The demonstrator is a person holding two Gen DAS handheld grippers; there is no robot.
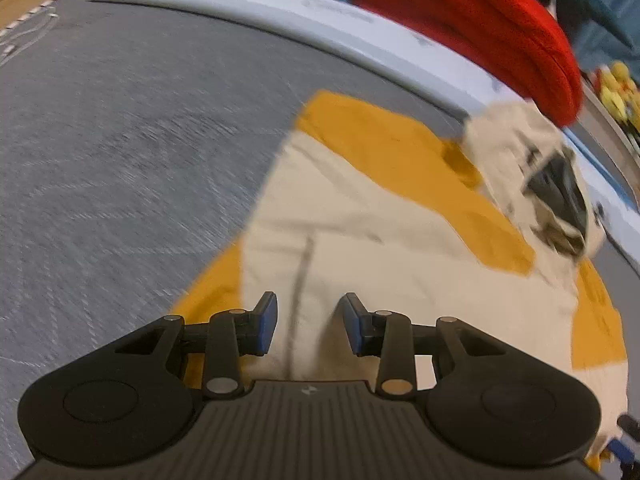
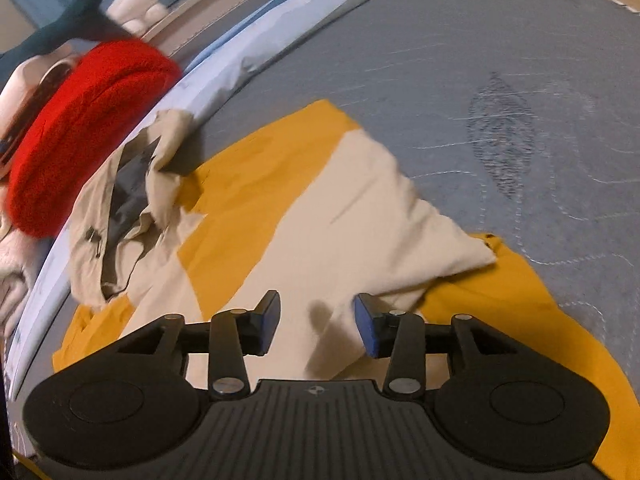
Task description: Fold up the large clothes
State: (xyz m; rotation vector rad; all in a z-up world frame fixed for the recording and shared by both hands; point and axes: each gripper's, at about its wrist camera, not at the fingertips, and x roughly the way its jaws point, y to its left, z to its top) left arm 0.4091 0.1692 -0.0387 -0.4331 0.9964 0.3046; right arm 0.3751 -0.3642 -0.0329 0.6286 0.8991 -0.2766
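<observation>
Folding step: judged from the layout, the jacket (image 1: 360, 240) is partly folded, with cream panels laid over yellow ones on the grey mattress (image 1: 120, 140); the next fold looks likely to start from the near edge.
Doing it well: lower both claws together onto one layer of hem, pinch only cloth and not the mattress cover, lift evenly so the panel does not skew, and lay it toward the hood (image 1: 548, 184) end so the edges line up.
Risk: a grab through two layers would drag the folded sleeve (image 2: 400, 232) out of place.
Left claw (image 1: 306, 322): released, blue pads apart with nothing between them, hovering above cream cloth; a dark seam runs between the pads toward 12 o'clock.
Right claw (image 2: 316, 322): released, pads apart and empty, its shadow falling on the cream panel just below it.
Jacket from left claw: spreads from 12 to 3 o'clock, with the hood at about 2 o'clock near the pale blue sheet edge (image 1: 280, 12).
Jacket from right claw: fills 10 to 3 o'clock, hood at 10 o'clock, the pointed cream sleeve tip at 2 o'clock, yellow cloth at 3 to 4 o'clock.
Surroundings: a red plush item (image 2: 80, 128) lies beyond the hood at 10 o'clock in the right view, well clear of the fold. Both views are motion-blurred.
</observation>
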